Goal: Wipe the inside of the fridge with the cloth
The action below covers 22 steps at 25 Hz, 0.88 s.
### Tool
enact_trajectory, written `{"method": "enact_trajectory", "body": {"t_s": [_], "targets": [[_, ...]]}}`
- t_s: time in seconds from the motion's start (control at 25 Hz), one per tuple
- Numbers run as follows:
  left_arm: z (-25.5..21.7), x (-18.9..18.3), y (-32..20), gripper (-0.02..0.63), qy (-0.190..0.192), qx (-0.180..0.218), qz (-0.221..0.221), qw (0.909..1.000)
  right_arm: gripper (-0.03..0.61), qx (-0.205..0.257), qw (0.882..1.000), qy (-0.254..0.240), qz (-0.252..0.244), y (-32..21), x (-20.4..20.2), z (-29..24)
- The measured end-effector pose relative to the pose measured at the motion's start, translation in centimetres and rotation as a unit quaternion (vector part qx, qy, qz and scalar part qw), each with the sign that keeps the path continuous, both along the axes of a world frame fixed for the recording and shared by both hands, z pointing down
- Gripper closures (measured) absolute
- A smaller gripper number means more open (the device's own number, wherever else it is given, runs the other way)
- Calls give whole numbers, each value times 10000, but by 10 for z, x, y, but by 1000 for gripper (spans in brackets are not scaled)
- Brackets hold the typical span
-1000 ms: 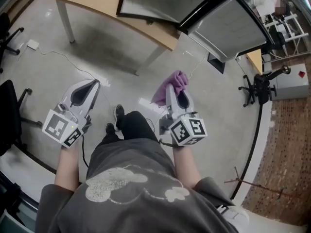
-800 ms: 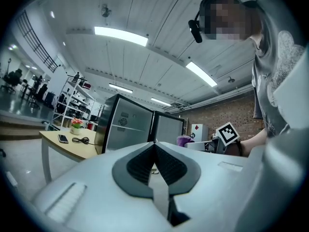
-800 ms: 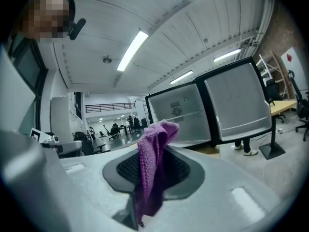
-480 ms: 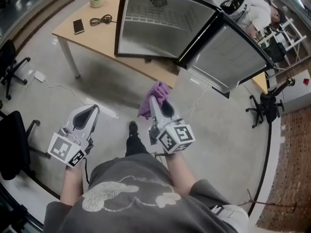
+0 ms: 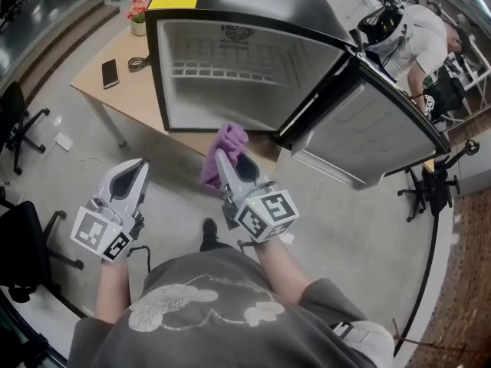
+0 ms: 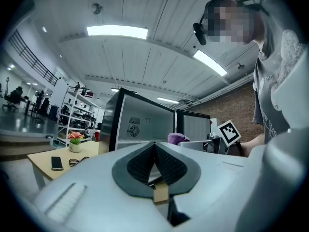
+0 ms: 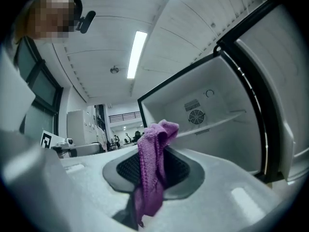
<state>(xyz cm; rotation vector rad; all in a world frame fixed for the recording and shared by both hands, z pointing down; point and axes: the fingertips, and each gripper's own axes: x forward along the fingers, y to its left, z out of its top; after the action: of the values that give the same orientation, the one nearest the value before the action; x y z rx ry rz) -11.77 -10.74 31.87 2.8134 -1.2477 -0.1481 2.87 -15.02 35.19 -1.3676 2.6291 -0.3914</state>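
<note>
- Right gripper (image 5: 223, 158) is clamped on my purple cloth (image 5: 222, 146), just in front of the open fridge (image 5: 245, 90) and outside it.
- Left gripper (image 5: 135, 167) is closed on nothing, left of the fridge.
- Fridge stands on a wooden surface (image 5: 126, 98), its door (image 5: 368, 140) swung out to its right.
- A phone (image 5: 110, 73) and a flower pot (image 5: 138, 12) sit left of the fridge.
- An office chair (image 5: 19, 117) stands on grey floor (image 5: 69, 175), further left.

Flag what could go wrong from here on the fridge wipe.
1. The right gripper pinches only a fold of the cloth. The rest hangs loose, so it may slip out when pressed on a wall.
2. The wire shelf inside the fridge could snag the cloth.
3. The left gripper is shut, empty and away from the fridge, so nothing steadies it on the table.
</note>
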Motion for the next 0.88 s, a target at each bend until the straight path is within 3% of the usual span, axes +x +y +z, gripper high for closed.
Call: {"method": "enact_trajectory", "body": {"t_s": [0.16, 0.32, 0.44, 0.8, 0.88], "targets": [[-7, 21, -42, 597, -57, 77, -81, 9999, 492, 69, 9986, -46, -517, -40, -7, -8], [-12, 27, -81, 597, -152, 164, -471, 9986, 492, 554, 9941, 337, -868, -76, -20, -24], [-16, 27, -102, 597, -208, 148, -764, 9967, 492, 698, 9914, 170, -1090, -97, -31, -38], [-31, 19, -137, 597, -418, 219, -940, 9945, 492, 1032, 9932, 50, -532, -167, -54, -77], [-32, 14, -144, 597, -423, 231, -904, 9947, 492, 1088, 9925, 258, -487, -181, -62, -82]]}}
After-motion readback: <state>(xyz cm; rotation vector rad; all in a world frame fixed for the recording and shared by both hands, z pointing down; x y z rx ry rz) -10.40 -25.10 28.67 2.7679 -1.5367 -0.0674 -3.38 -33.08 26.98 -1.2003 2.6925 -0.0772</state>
